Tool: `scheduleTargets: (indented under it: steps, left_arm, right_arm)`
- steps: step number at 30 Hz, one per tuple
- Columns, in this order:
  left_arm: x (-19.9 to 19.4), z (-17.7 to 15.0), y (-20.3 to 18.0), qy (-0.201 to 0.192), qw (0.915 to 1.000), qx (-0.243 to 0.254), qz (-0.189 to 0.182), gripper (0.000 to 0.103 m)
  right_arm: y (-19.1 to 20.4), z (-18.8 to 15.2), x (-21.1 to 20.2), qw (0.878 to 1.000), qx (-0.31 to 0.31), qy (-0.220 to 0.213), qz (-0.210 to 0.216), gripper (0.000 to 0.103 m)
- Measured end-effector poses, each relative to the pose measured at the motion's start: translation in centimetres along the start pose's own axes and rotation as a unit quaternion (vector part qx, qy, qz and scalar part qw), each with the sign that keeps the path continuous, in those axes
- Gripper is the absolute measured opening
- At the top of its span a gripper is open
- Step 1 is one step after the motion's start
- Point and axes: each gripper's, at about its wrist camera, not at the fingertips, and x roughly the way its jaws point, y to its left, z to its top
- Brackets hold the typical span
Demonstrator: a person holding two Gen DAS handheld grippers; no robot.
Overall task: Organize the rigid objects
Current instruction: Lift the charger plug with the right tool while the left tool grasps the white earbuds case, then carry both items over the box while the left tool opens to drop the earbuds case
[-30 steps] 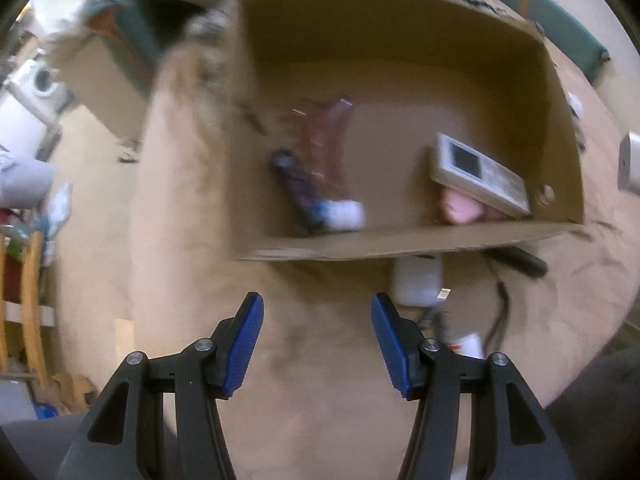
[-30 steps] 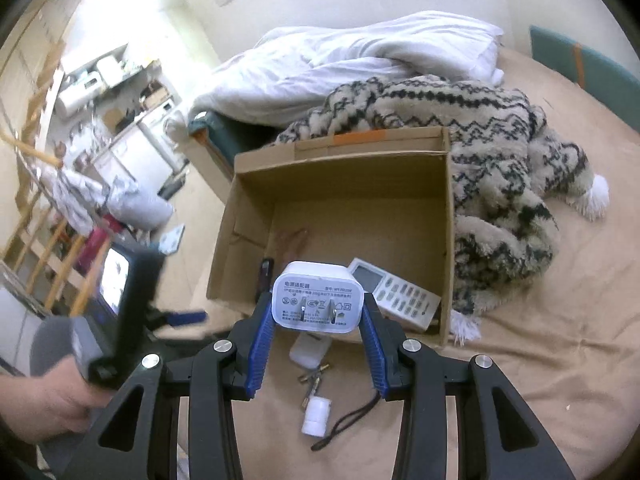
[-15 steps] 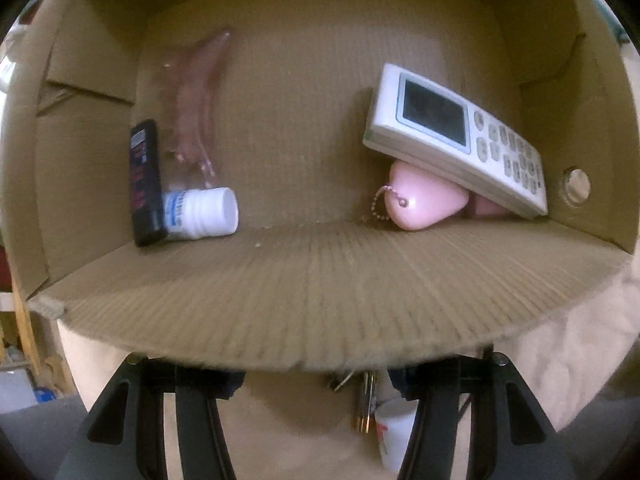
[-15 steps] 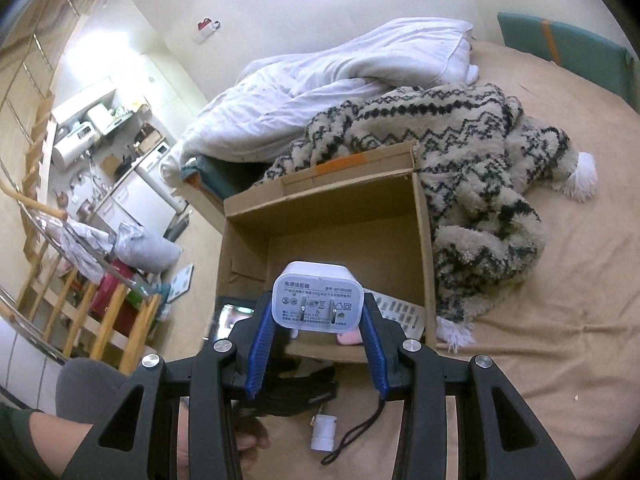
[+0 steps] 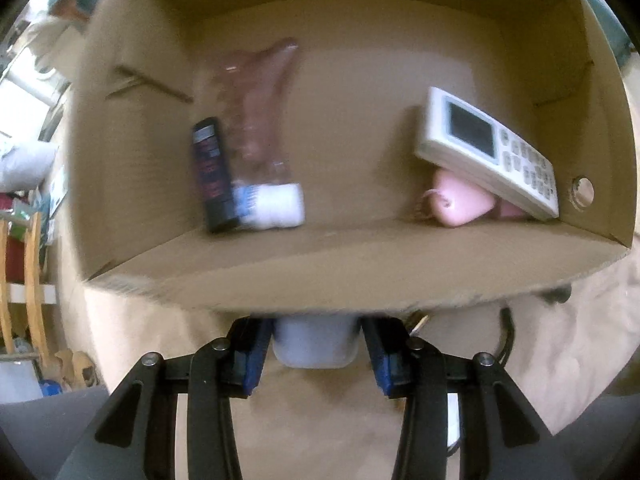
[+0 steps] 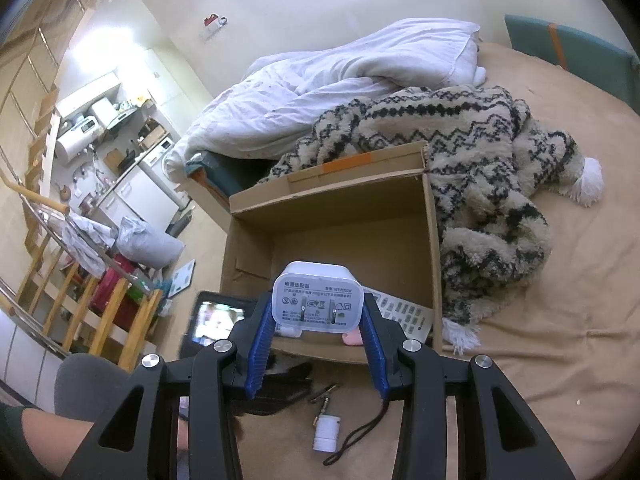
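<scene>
Left gripper (image 5: pixel 316 346) jaws closing around white case (image 5: pixel 315 344) by box (image 5: pixel 320 280) front wall, contact unclear | right gripper (image 6: pixel 318 322) pinched charger (image 6: pixel 318 300) | advised: squeeze squarely, lift clear of wall.

Far off, rumpled white duvet (image 6: pixel 340 80); nearer, patterned fleece blanket (image 6: pixel 480 160) heaped right, over tan bedsheet (image 6: pixel 560 320); wooden railing (image 6: pixel 80 280) left.

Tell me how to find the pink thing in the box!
Look inside the open cardboard box on the tan bed and go to its right-hand side in the left wrist view. A white remote control with a dark screen leans there, and the pink heart-shaped charm peeks out from under it. It is the only smooth pink lump there, with a little bead chain at its tip.
</scene>
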Motion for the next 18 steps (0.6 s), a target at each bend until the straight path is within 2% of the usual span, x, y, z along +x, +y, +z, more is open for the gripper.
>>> scheduleTargets:
  steps: [6, 10, 14, 18]
  left_arm:
    - [-1.6, -1.7, 3.8, -0.008, 0.9998, -0.014, 0.007, 0.040]
    - [-4.2, -2.9, 6.1, -0.030, 0.9989, -0.036, -0.005, 0.040]
    - [-7.8, -4.0, 7.5, -0.073, 0.9963, -0.045, -0.008, 0.040]
    - [-11.3, -3.2, 7.8, -0.116, 0.9918, -0.054, -0.008, 0.040]
  right_arm:
    - [0.1, -0.4, 0.3, 1.000, -0.007, 0.004, -0.012, 0.044]
    - [0.1, -0.6, 0.5, 1.000, -0.009, 0.007, -0.021, 0.044]
    - [0.0, -0.7, 0.6, 0.999, -0.010, 0.010, -0.029, 0.044]
    - [-0.2, -0.5, 0.9, 0.999, -0.008, 0.012, -0.037, 0.044]
